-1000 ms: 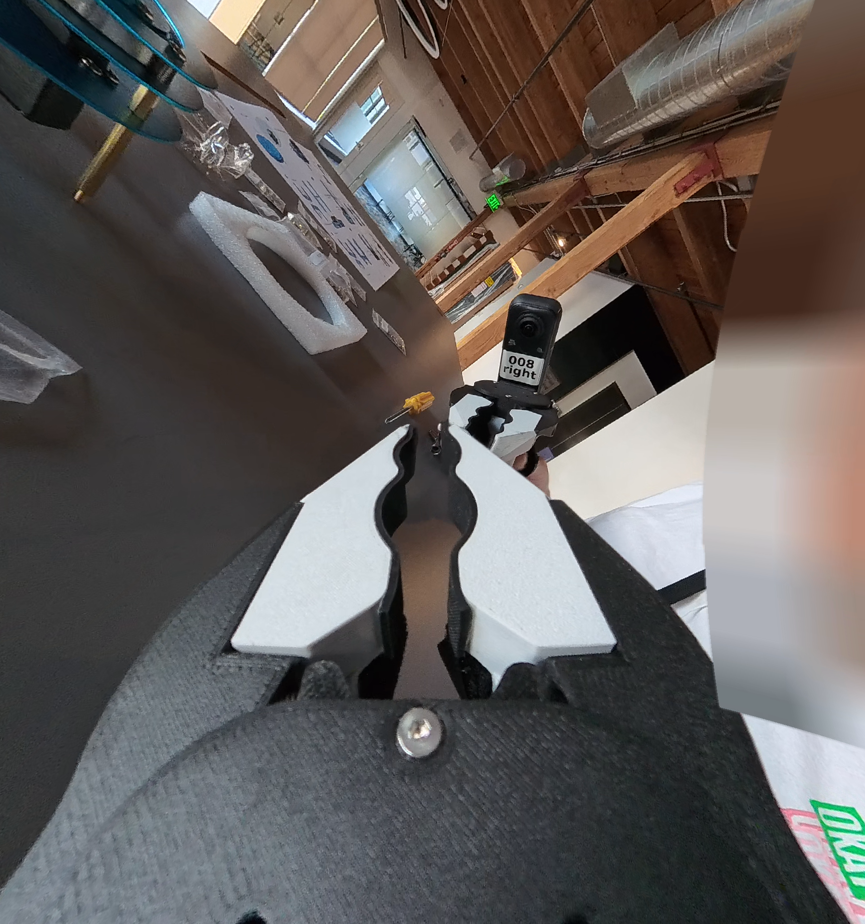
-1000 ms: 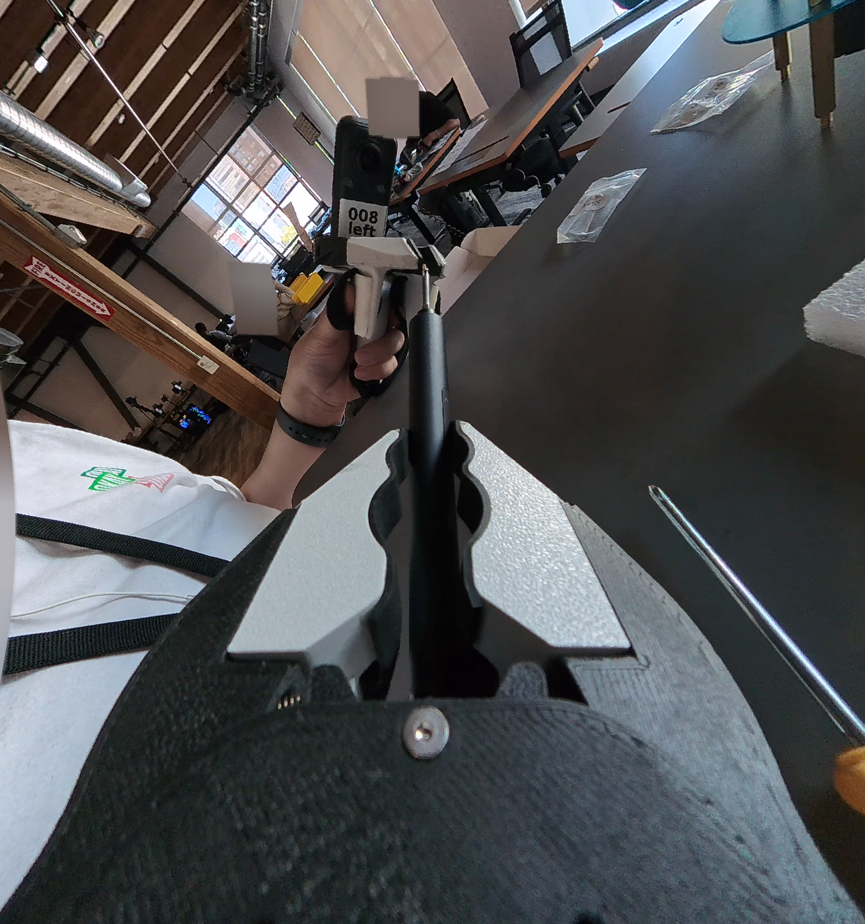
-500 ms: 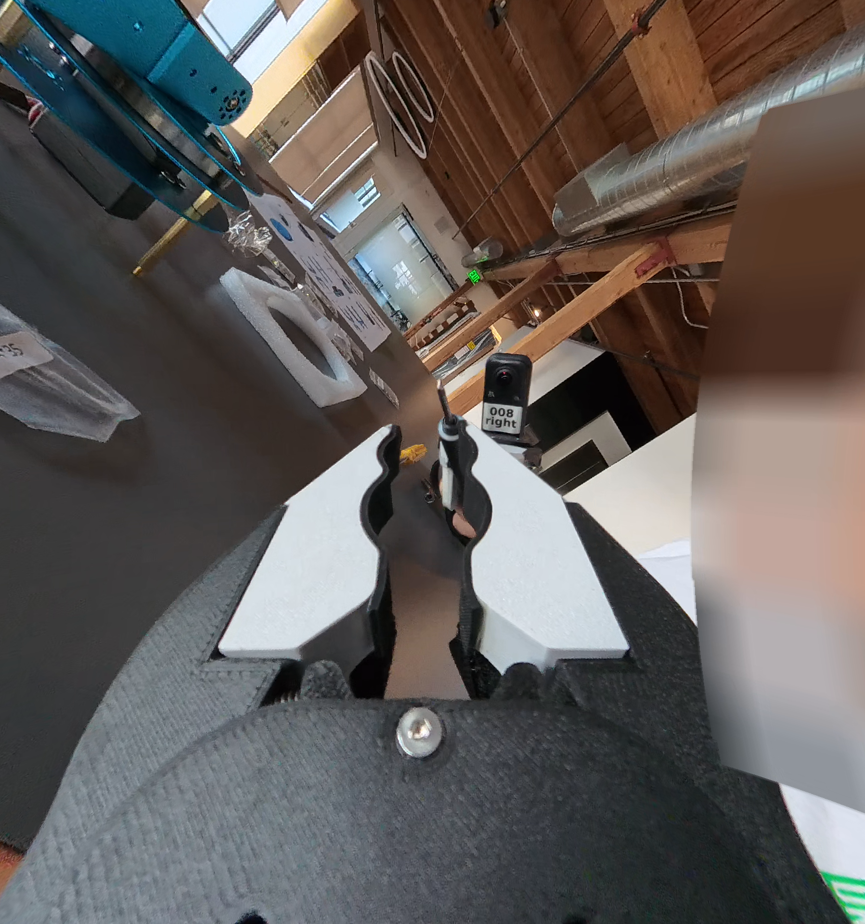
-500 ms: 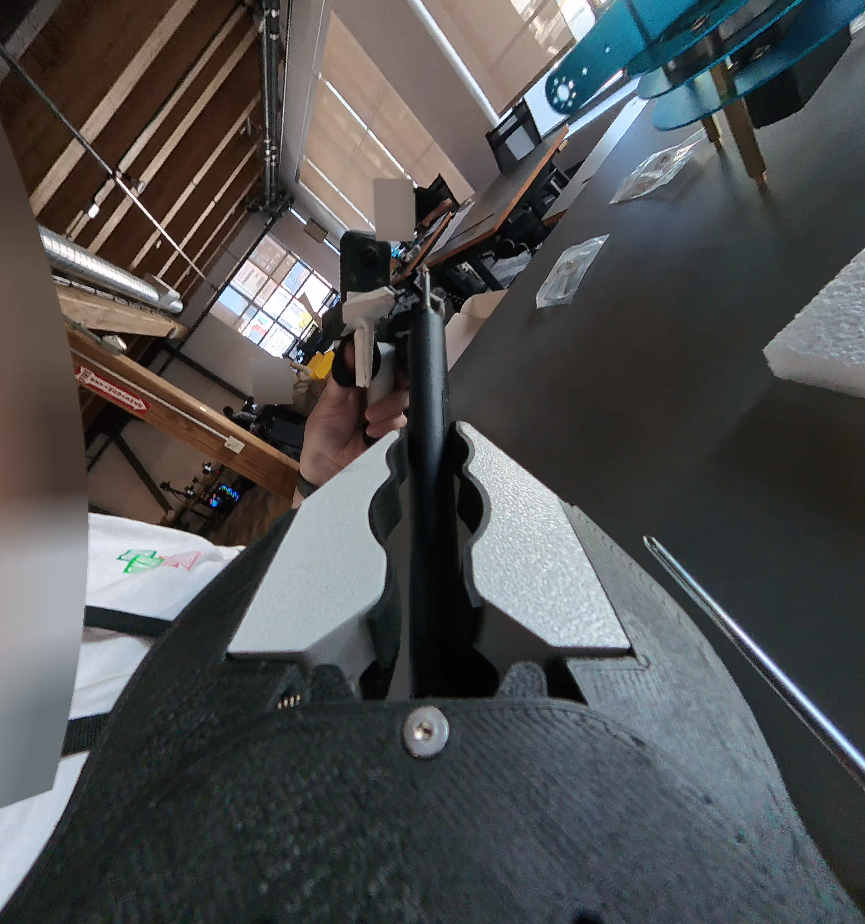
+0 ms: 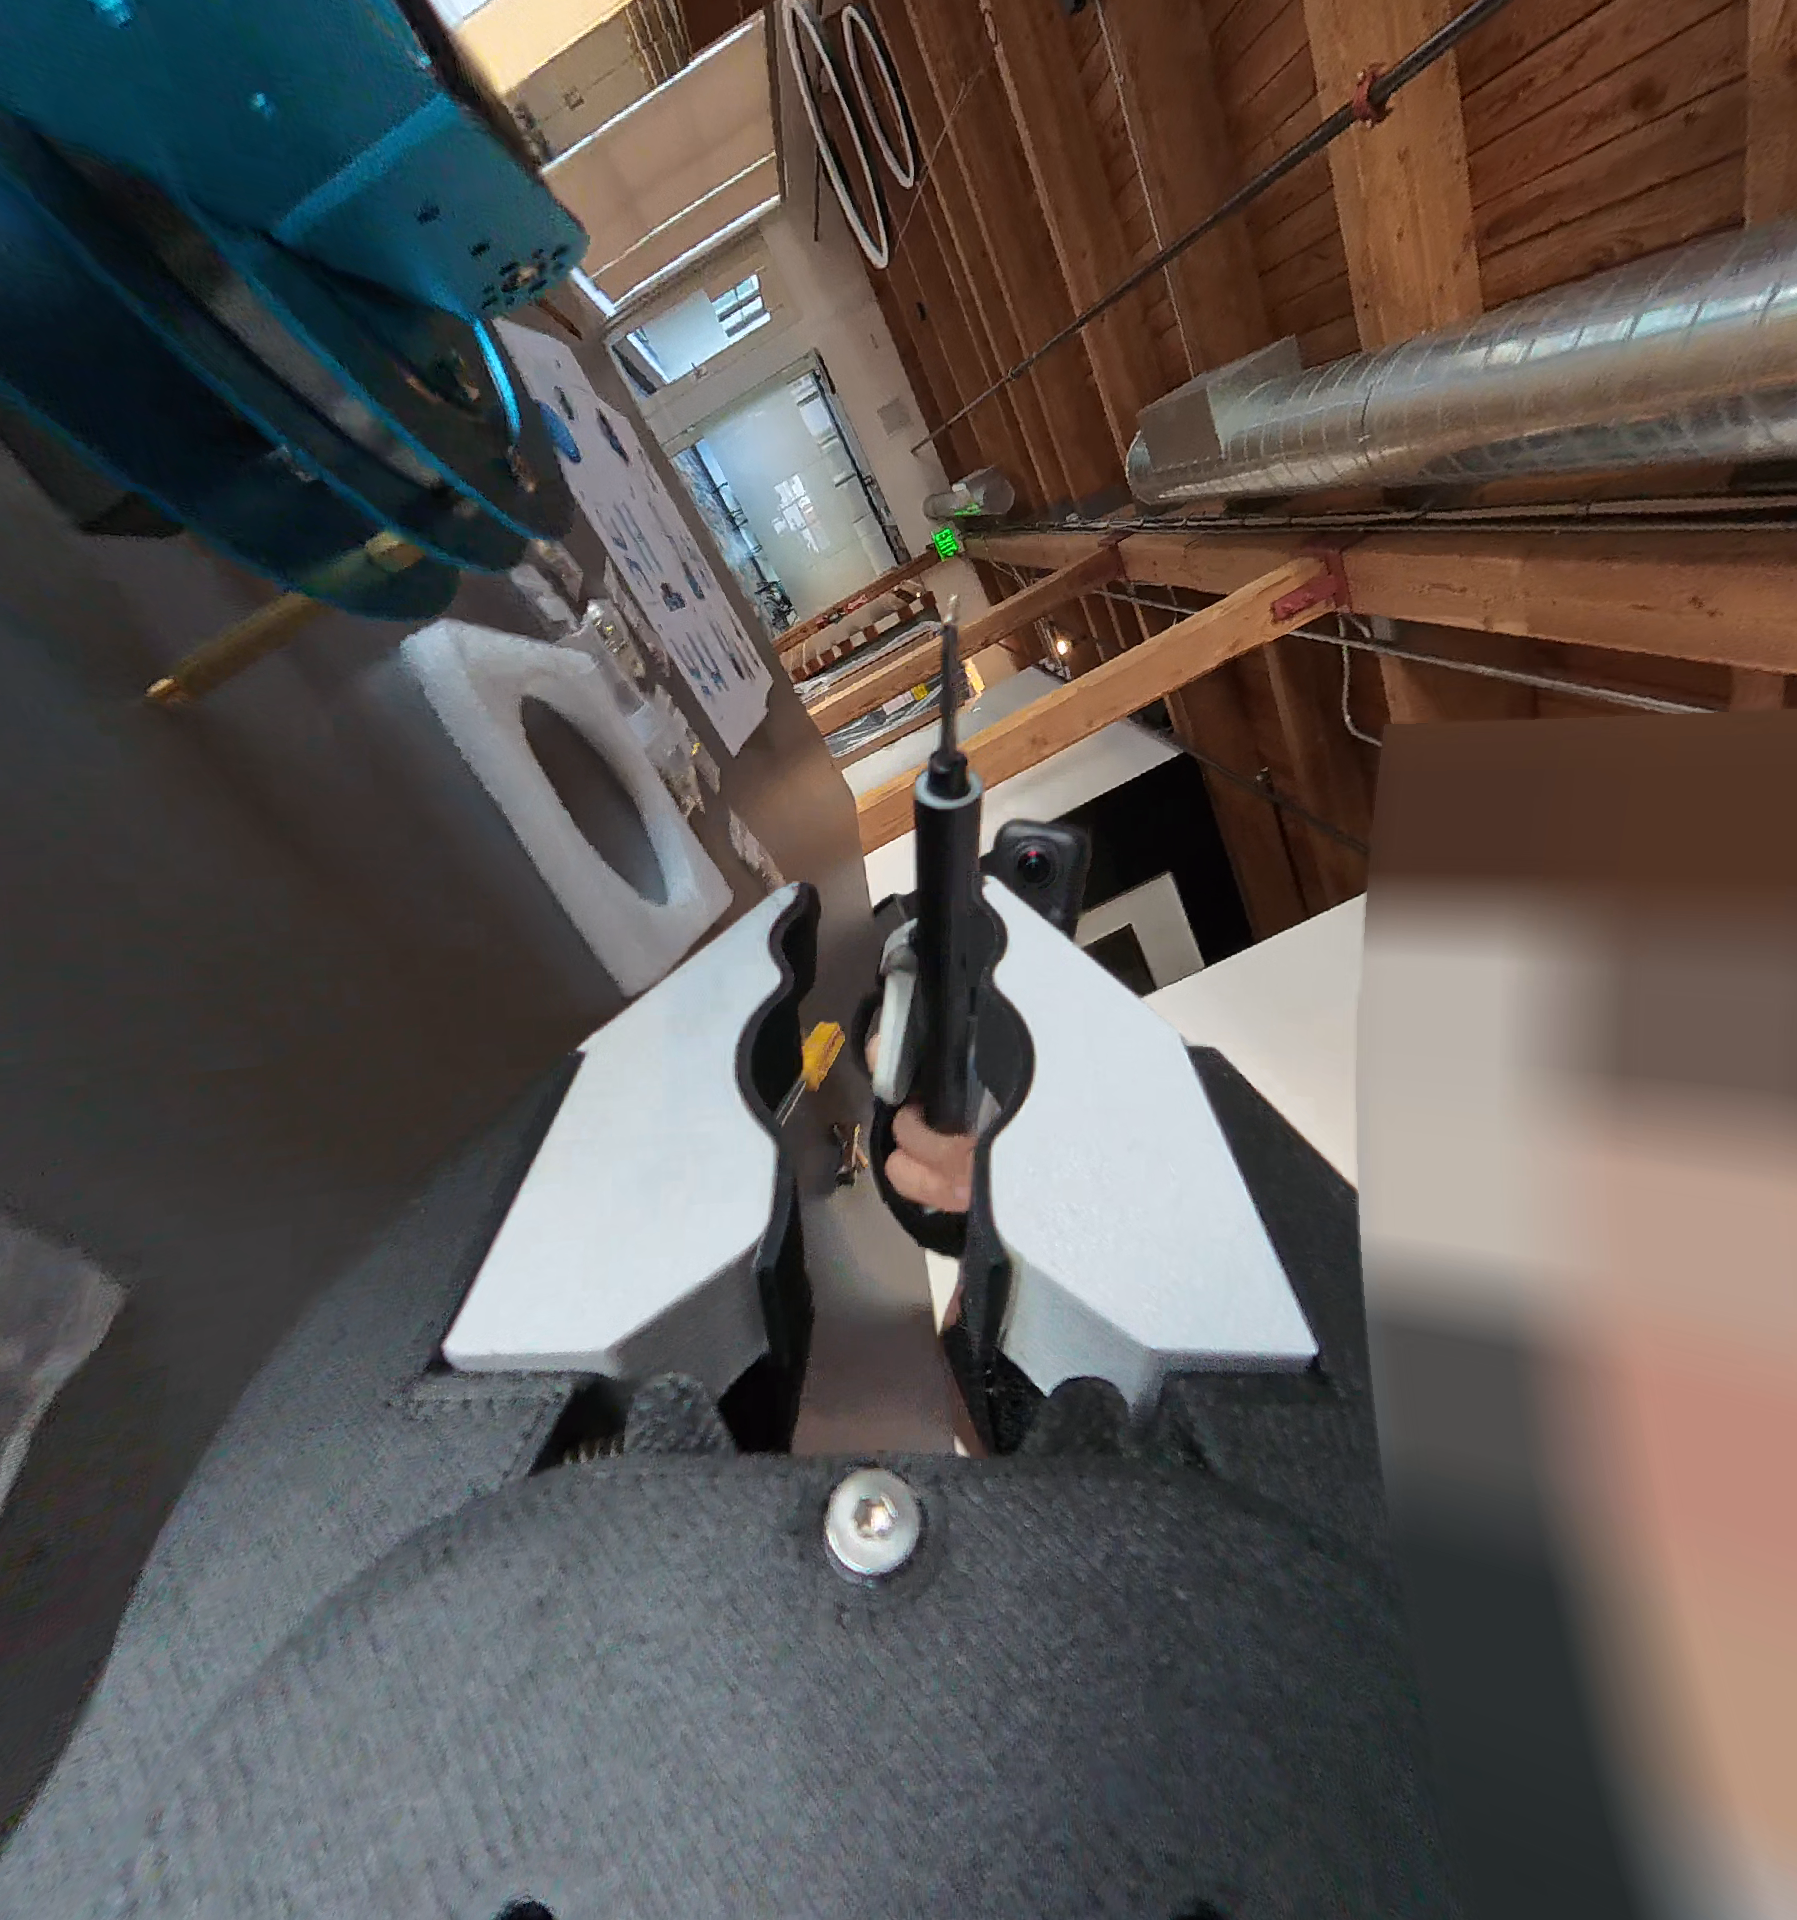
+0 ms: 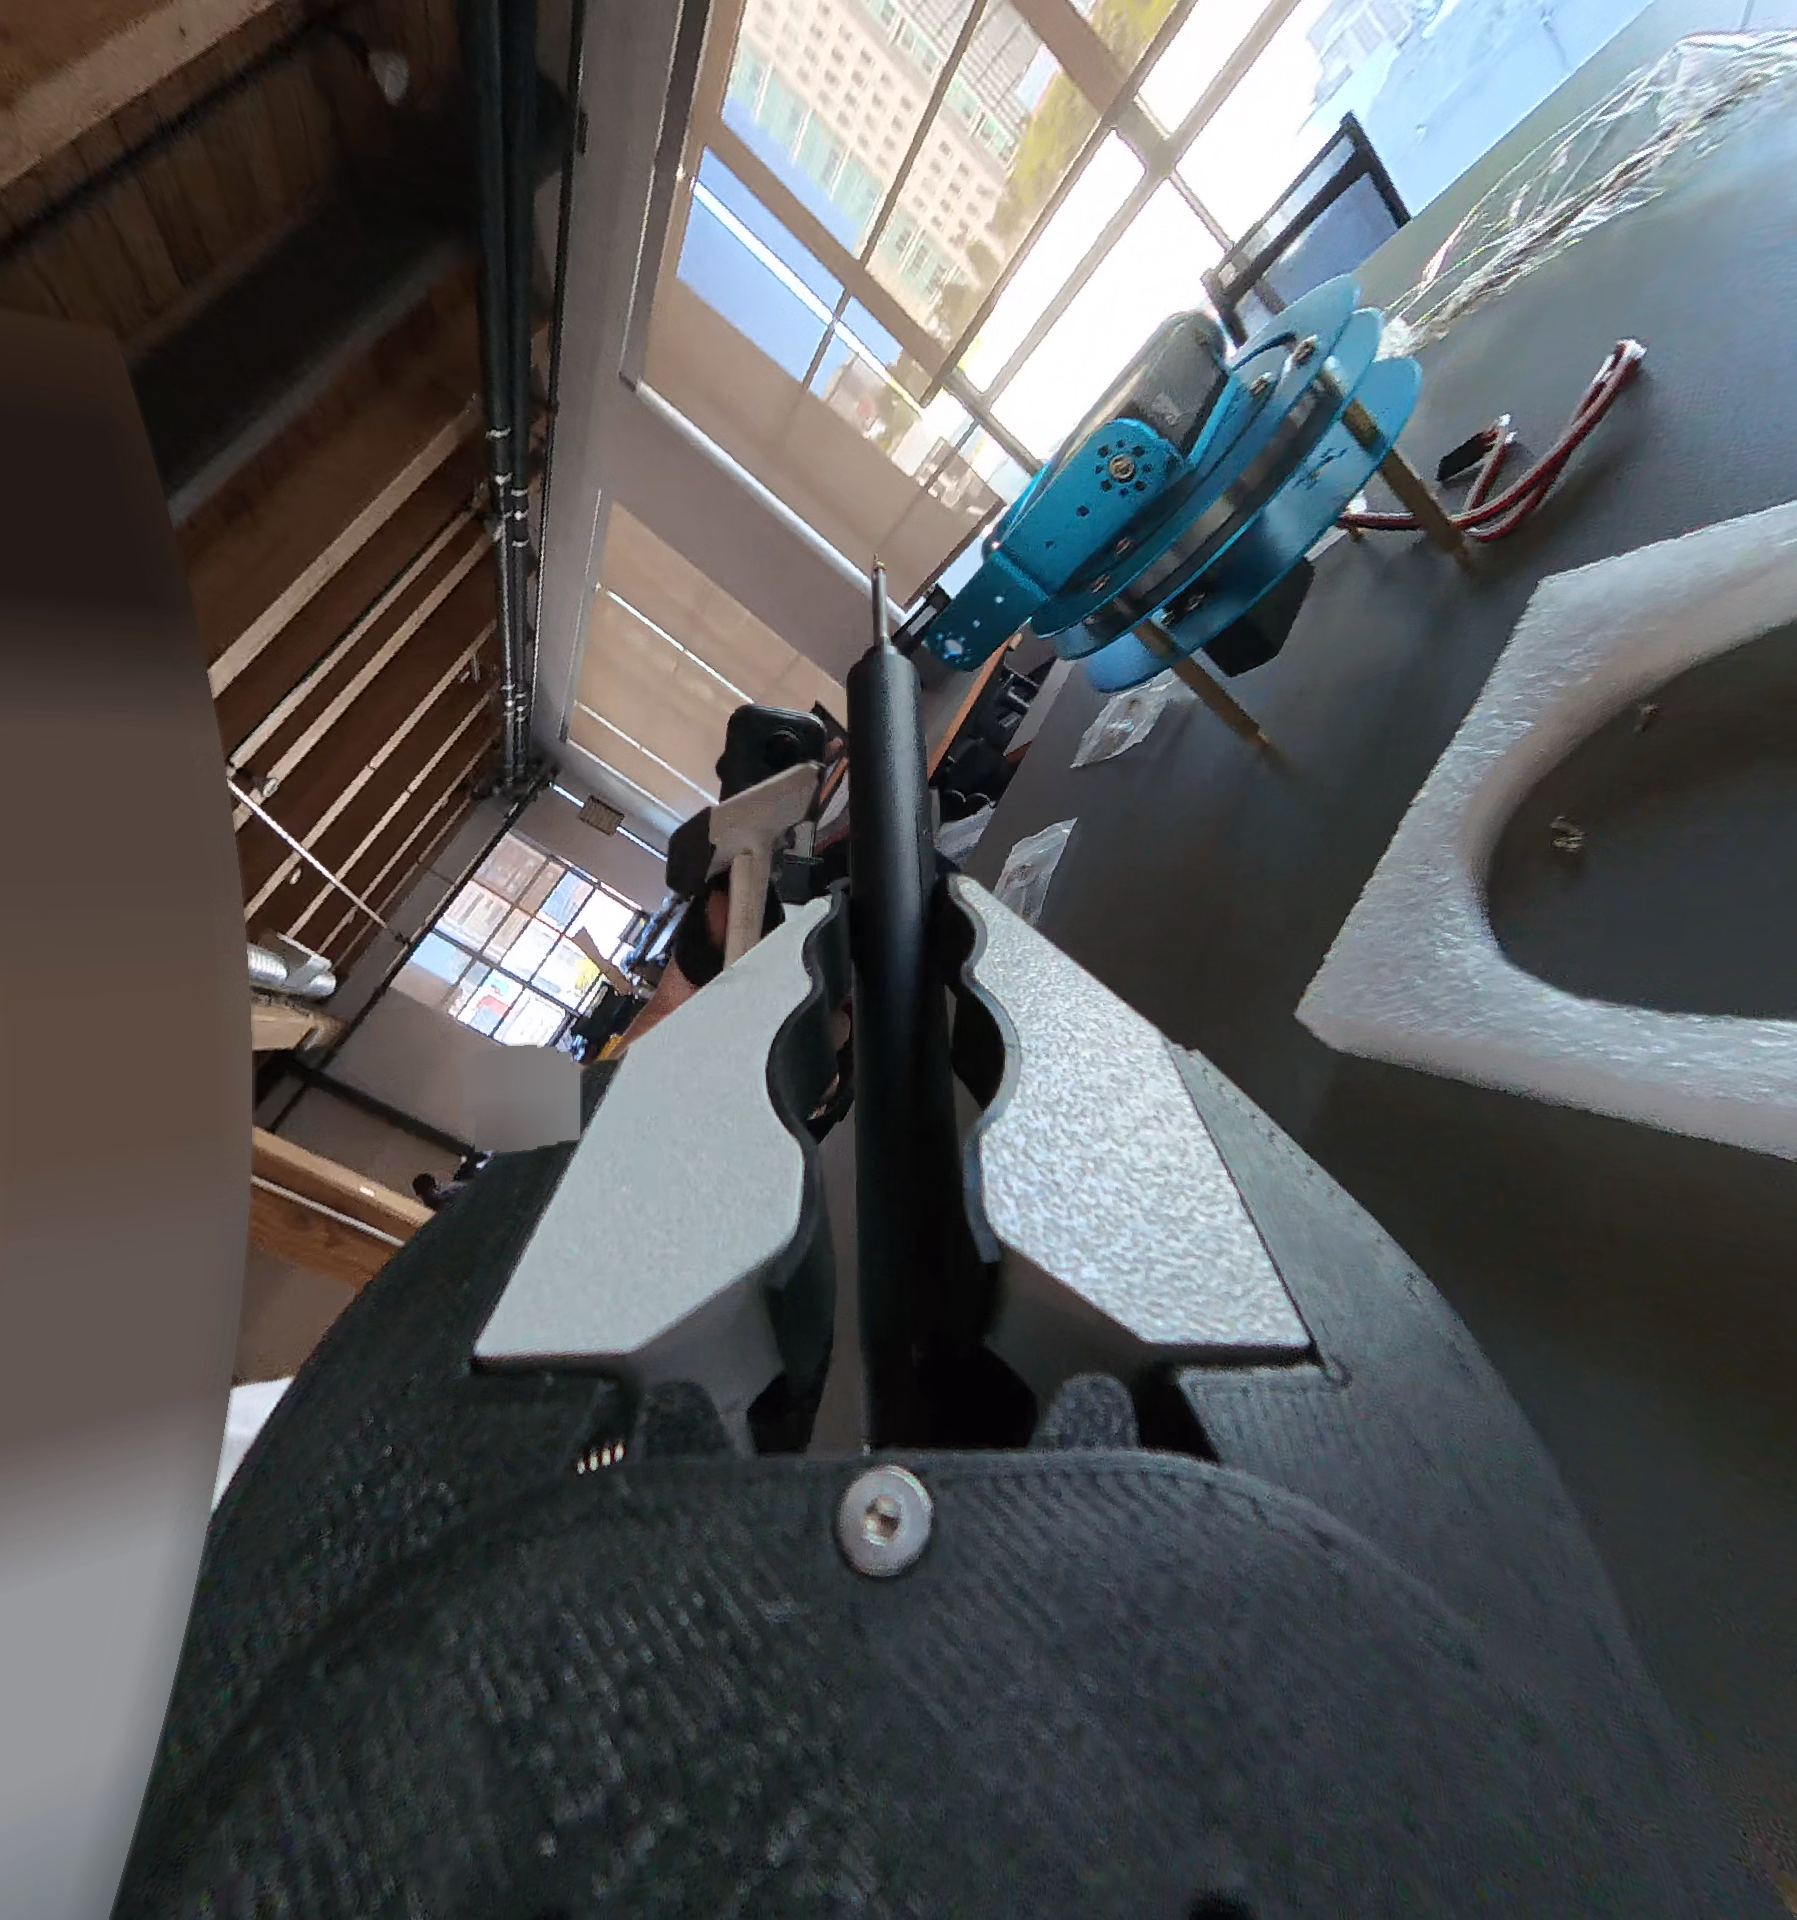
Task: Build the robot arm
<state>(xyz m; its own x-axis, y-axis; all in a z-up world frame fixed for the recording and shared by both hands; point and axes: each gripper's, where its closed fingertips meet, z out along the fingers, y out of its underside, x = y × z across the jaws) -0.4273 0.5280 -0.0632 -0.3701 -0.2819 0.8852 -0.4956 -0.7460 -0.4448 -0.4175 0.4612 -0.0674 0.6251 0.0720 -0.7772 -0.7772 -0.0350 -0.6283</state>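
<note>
My right gripper (image 6: 892, 896) is shut on a slim black screwdriver (image 6: 889, 987). Its thin metal bit (image 6: 878, 597) points up past the fingertips. My left gripper (image 5: 894, 904) is open and holds nothing. Through its gap I see the far right gripper (image 5: 899, 1023), gripped by a hand, holding the same black screwdriver (image 5: 944, 935) upright. The left gripper (image 6: 754, 831) shows behind the tool in the right wrist view. Both grippers are held above a dark table (image 5: 198, 987).
A blue acrylic disc assembly (image 6: 1216, 488) on brass legs stands on the table, also in the left wrist view (image 5: 250, 312). A white foam ring (image 5: 572, 790) (image 6: 1600, 831) lies near it. There are a yellow-handled screwdriver (image 5: 819, 1049), small screws (image 5: 850, 1148), red-white wires (image 6: 1559, 457) and plastic bags (image 6: 1112, 722). There is about 8 cm between the tips of the two grippers.
My left gripper has opened wide from nearly shut. Both grippers have tilted upward. The right gripper keeps the black screwdriver, now raised and turned toward the blue assembly.
</note>
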